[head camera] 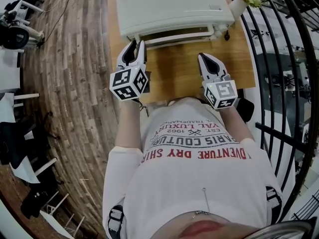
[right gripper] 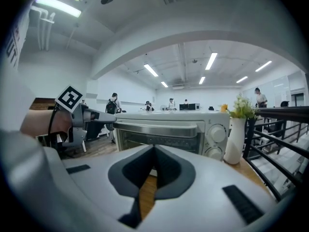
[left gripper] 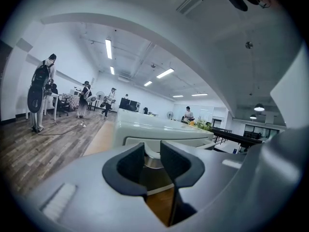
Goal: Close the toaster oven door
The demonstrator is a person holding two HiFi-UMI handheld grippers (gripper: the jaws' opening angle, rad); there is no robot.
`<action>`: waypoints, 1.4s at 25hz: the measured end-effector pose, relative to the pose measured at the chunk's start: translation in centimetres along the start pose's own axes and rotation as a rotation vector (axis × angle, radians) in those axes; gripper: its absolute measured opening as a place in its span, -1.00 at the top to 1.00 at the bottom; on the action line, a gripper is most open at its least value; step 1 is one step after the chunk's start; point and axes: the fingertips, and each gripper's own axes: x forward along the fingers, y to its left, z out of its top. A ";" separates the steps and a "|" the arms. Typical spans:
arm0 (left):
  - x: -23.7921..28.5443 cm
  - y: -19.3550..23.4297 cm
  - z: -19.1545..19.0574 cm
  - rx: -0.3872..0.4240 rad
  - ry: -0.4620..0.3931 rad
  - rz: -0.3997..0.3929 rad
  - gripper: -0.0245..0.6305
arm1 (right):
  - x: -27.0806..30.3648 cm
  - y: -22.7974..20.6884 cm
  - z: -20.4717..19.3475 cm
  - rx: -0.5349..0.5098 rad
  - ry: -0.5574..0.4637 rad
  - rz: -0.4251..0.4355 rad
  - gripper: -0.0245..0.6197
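Nearest in the head view, at 6 o'clock, is the person's printed shirt. Just beyond it the two tongs reach out over the wooden table [head camera: 174,78].

The right gripper [head camera: 202,57], toward 1 o'clock from the shirt, is clenched on nothing. Its own view shows the jaws meeting with only tabletop behind them. It hangs clear of the oven.

The left gripper [head camera: 138,45], toward 11 o'clock, is released, its jaws standing apart. Its tips sit at the left end of the door handle [right gripper: 154,127], and I cannot tell whether they touch it.

At 12 o'clock stands the toaster oven [head camera: 174,4]. Its door [right gripper: 159,141] looks upright and all but closed, though I cannot tell whether it is fully seated.

Farther off at 1 o'clock a white vase [right gripper: 236,139] of flowers stands just beside the oven's knob side, with a black railing [head camera: 279,59] past it.

The likely trouble is the off-centre push. Pressing only the handle's left end could leave the door a crack open. It could also let the parted jaws slide off the corner, or nudge the light oven back or round toward the vase, which might tip.
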 end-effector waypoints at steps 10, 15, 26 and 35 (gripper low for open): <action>0.4 -0.3 0.1 -0.014 0.025 -0.026 0.56 | 0.0 -0.5 0.8 -0.027 -0.013 0.044 0.96; -0.1 -0.1 1.8 0.151 0.043 0.065 0.54 | -0.1 -0.4 1.7 -0.052 -0.007 0.095 0.96; -4.4 -4.1 5.1 0.188 -0.091 0.073 0.89 | -2.4 -1.3 2.5 -0.052 -0.021 0.115 0.96; -7.4 -9.0 5.2 0.281 -0.152 -0.013 0.89 | -5.1 -2.2 6.7 -0.069 -0.155 0.089 0.96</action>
